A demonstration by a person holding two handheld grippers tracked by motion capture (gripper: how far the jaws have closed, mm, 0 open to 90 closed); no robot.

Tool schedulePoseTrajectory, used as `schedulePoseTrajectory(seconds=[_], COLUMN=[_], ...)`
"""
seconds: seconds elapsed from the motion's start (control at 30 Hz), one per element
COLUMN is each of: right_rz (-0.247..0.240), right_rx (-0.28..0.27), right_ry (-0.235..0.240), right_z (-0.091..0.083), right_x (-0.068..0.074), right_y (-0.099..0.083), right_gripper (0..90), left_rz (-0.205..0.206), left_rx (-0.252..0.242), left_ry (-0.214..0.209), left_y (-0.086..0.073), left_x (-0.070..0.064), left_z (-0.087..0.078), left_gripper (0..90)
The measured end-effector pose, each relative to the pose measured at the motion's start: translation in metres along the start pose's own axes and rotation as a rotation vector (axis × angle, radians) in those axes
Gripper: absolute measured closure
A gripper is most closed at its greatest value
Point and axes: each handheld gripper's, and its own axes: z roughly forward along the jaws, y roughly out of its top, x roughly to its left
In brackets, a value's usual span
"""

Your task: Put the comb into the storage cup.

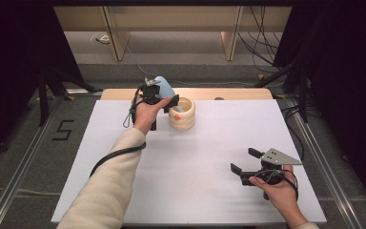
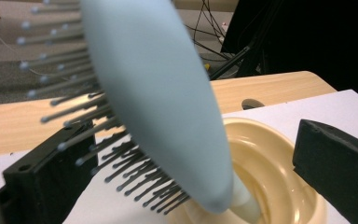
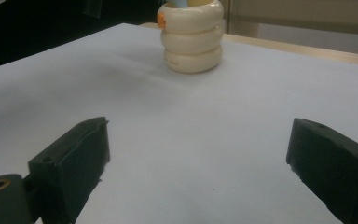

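Readable writing: a "5" [image 1: 64, 130] marked on the floor left of the table [image 1: 195, 191]. The cup [image 1: 182, 114] carries a small orange sticker [image 1: 177, 116] near its rim, also seen in the right gripper view; any text on it is too small to read. No brand visible on the brush or grippers.

Your left hand [image 1: 147, 113] reaches to the far side of the table, forearm stretched forward in a cream sleeve [image 1: 109, 186]. The left gripper [image 1: 164, 101] sits just beside the cup, at its left rim. In the left gripper view its jaws stand wide apart; the light blue brush [image 2: 158, 102] stands between them, handle end down inside the cup [image 2: 270, 158], head tilted up and left. Bristles [image 2: 121, 163] run close against the left jaw; whether they touch it I cannot tell. The right jaw is clear of the brush.

Your right hand [image 1: 279, 188] is low at the near right of the table, well apart from the cup. The right gripper [image 1: 247, 162] points left and away, jaws spread wide with nothing between them, just above the white surface. In the right gripper view the cup [image 3: 193, 39], three stacked cream rings, stands far ahead.
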Motion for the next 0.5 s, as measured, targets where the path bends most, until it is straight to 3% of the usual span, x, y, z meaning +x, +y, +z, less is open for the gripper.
schedulePoseTrajectory(seconds=[0.5], right_rz=[0.0], right_rx=[0.001], right_ry=[-0.002], right_z=[0.0], right_x=[-0.0002], right_y=[-0.0001], right_gripper=[6.8], left_rz=[0.0], left_rx=[0.01], left_ry=[0.005], left_y=[-0.0078], left_x=[0.006], left_z=[-0.0081], left_gripper=[0.0])
